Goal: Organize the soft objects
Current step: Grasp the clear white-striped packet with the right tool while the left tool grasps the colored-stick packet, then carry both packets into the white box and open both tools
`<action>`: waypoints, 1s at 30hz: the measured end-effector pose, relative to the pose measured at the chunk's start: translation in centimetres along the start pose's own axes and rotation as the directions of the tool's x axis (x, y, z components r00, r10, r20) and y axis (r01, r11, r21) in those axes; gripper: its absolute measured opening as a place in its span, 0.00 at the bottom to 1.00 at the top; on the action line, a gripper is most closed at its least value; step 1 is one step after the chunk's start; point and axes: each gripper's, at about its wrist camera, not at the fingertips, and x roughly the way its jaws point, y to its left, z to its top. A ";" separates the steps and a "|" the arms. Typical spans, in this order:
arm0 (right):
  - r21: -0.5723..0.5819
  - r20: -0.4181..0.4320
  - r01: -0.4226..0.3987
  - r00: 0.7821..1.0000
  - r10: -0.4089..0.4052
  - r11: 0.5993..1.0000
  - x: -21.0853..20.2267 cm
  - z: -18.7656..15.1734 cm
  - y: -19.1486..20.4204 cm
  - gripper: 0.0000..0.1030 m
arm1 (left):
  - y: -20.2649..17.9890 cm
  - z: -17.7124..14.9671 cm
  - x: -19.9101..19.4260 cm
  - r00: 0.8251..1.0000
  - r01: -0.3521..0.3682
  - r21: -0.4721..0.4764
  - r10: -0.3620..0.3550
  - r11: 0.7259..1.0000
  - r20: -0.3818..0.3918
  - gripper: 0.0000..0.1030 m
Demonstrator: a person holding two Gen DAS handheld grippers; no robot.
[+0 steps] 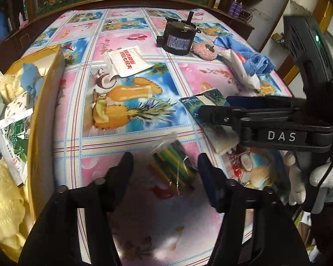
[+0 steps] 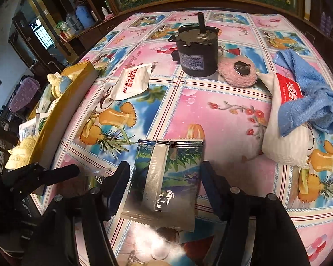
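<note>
Our left tool (image 1: 164,166) stood open over a clear bag of coloured sticks (image 1: 174,168) on the counter (image 1: 126,44); our right tool (image 2: 165,179) gaped astride a foil pouch (image 2: 166,177). Both looked light, crinkly and slippery, best pinched across the middle.

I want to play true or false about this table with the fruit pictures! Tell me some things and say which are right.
1. The blue towel lies partly over a white packet. True.
2. The black motor lies on its side. False: it stands upright, shaft up.
3. The pink fluffy pad sits right beside the motor. True.
4. The left gripper squeezes the bag of coloured sticks. False: its fingers stand apart either side.
5. The yellow box is empty. False: towels and packets fill it.
</note>
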 end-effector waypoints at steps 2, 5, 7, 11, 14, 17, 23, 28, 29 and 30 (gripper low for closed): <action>-0.040 -0.002 0.052 0.999 -0.052 0.998 0.3 0.0 0.9 0.65 | -0.8 -0.1 0.3 0.999 -0.040 0.029 0.040 0.999 -0.001 0.62; -0.100 0.009 0.085 0.996 -0.084 0.991 0.6 -0.5 1.8 0.65 | -1.9 -0.1 1.0 0.995 -0.100 0.071 0.100 0.992 0.005 0.66; -0.132 0.014 0.095 0.995 -0.094 0.987 0.5 -0.9 1.9 0.62 | -2.9 -0.1 1.3 0.994 -0.109 0.118 0.107 0.987 0.026 0.66; -0.123 0.016 0.063 0.998 -0.061 0.990 -0.5 -1.9 0.9 0.52 | -4.0 -0.6 0.7 0.998 -0.029 0.172 0.020 0.985 0.054 0.17; -0.079 0.021 0.027 0.999 -0.026 0.996 -1.3 -2.5 -0.1 0.51 | -3.5 -0.7 0.3 0.999 0.012 0.146 -0.019 0.989 0.047 0.17; -0.025 0.028 -0.032 0.999 0.032 0.999 -1.7 -2.7 -0.7 0.51 | -2.6 -0.8 -0.7 0.996 0.057 0.091 -0.063 0.994 0.062 0.17; -0.008 0.077 -0.096 0.992 0.096 0.995 -3.1 -2.3 0.4 0.51 | 1.1 -0.3 -5.7 0.979 0.111 -0.035 -0.104 0.993 0.175 0.17; -0.054 0.100 -0.182 0.977 0.187 0.982 -4.2 -0.7 3.1 0.51 | 6.6 -0.2 -10.8 0.965 -0.003 -0.150 0.043 0.989 0.258 0.17; -0.068 0.095 -0.203 0.973 0.209 0.977 -4.1 -0.3 4.0 0.51 | 7.8 -0.2 -11.4 0.962 -0.035 -0.174 0.080 0.984 0.261 0.17; -0.081 0.088 -0.230 0.968 0.237 0.970 -4.0 0.1 5.0 0.51 | 9.0 -0.2 -11.7 0.959 -0.062 -0.198 0.114 0.978 0.260 0.17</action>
